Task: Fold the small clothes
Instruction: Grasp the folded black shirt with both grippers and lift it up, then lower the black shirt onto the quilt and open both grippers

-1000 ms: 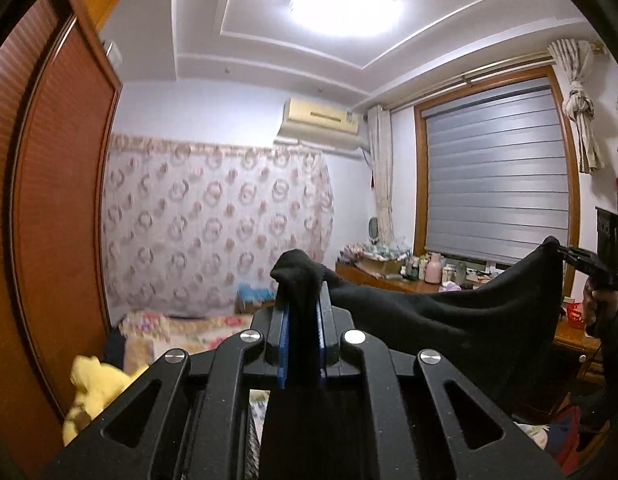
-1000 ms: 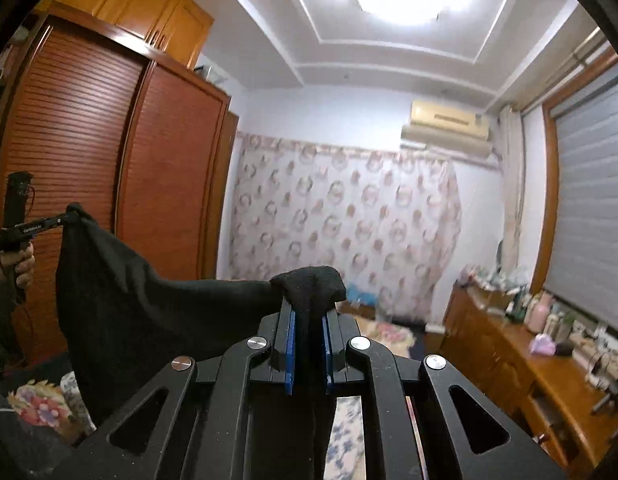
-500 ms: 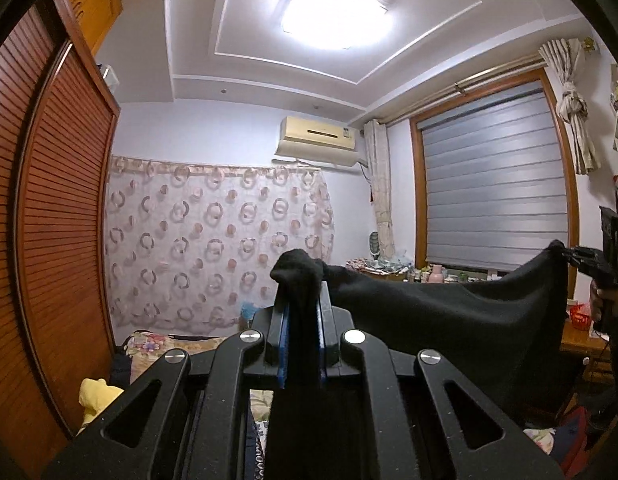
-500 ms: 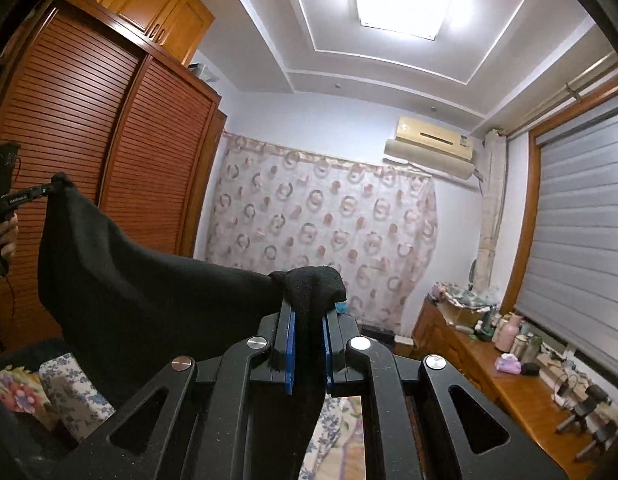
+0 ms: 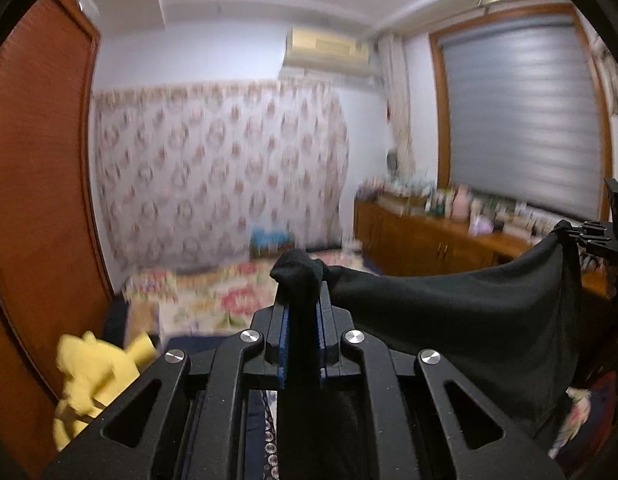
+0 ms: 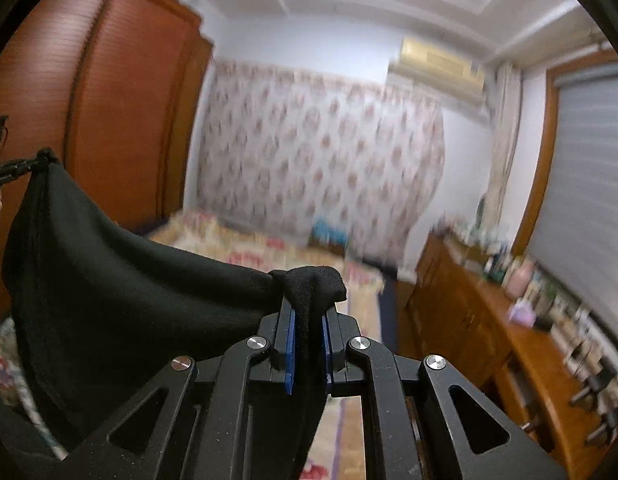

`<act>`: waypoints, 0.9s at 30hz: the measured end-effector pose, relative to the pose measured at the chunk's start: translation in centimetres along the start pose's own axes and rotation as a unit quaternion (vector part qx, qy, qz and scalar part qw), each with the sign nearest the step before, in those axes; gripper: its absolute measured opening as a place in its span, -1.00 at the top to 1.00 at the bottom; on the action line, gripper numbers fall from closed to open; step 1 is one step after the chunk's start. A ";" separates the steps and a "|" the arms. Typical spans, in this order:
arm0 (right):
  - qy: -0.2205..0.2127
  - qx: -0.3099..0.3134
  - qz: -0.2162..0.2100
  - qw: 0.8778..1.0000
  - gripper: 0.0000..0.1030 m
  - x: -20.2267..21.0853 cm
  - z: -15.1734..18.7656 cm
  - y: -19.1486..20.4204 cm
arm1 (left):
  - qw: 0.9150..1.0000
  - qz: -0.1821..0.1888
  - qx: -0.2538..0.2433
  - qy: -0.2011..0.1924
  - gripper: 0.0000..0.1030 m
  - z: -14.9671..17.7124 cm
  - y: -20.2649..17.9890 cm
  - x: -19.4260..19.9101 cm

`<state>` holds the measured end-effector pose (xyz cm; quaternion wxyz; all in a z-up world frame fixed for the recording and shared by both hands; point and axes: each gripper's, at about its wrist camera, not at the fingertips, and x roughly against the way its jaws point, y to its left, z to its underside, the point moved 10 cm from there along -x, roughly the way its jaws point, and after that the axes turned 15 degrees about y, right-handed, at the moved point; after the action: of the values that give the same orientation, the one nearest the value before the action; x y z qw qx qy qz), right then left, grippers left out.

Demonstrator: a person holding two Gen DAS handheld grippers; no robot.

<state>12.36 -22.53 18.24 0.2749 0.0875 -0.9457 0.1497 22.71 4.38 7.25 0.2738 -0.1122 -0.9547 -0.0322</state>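
Observation:
A black garment [image 5: 469, 312] hangs stretched in the air between my two grippers. My left gripper [image 5: 300, 300] is shut on one bunched corner of it. My right gripper [image 6: 308, 312] is shut on the other corner, and the cloth [image 6: 109, 280] sags to the left of it. In the left wrist view the right gripper [image 5: 589, 236] shows at the far right, pinching the cloth. In the right wrist view the left gripper [image 6: 25, 166] shows at the far left, doing the same. The garment's lower edge is hidden behind the gripper bodies.
A bed with a floral cover [image 5: 229, 296] lies below and ahead. A yellow garment [image 5: 93, 368] lies at the lower left. A wooden wardrobe [image 6: 89, 120] stands on the left, and a cluttered wooden sideboard [image 6: 509, 320] stands under the window on the right.
Both grippers have tipped downward with the black garment still held between them. The ceiling light has left both views and the bed now shows. The views are blurred by motion.

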 end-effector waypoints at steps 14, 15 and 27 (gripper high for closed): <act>0.155 -0.065 -0.030 0.985 0.79 -24.5 1.7 -1.1 | 0.990 -0.021 0.004 0.141 0.77 4.1 1.0 -19.2; 0.158 -0.065 -0.031 0.985 0.79 -24.8 1.2 -1.3 | 0.989 -0.021 0.003 0.144 0.77 4.2 1.1 -19.5; 0.185 -0.076 -0.021 0.980 0.10 -26.4 3.0 -1.4 | 0.984 0.018 0.004 0.178 0.00 5.4 -0.6 -19.5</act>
<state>33.23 -22.62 1.73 0.4540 0.0570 -0.8851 0.0857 35.87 0.62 -7.67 0.4404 -0.1211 -0.8886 -0.0428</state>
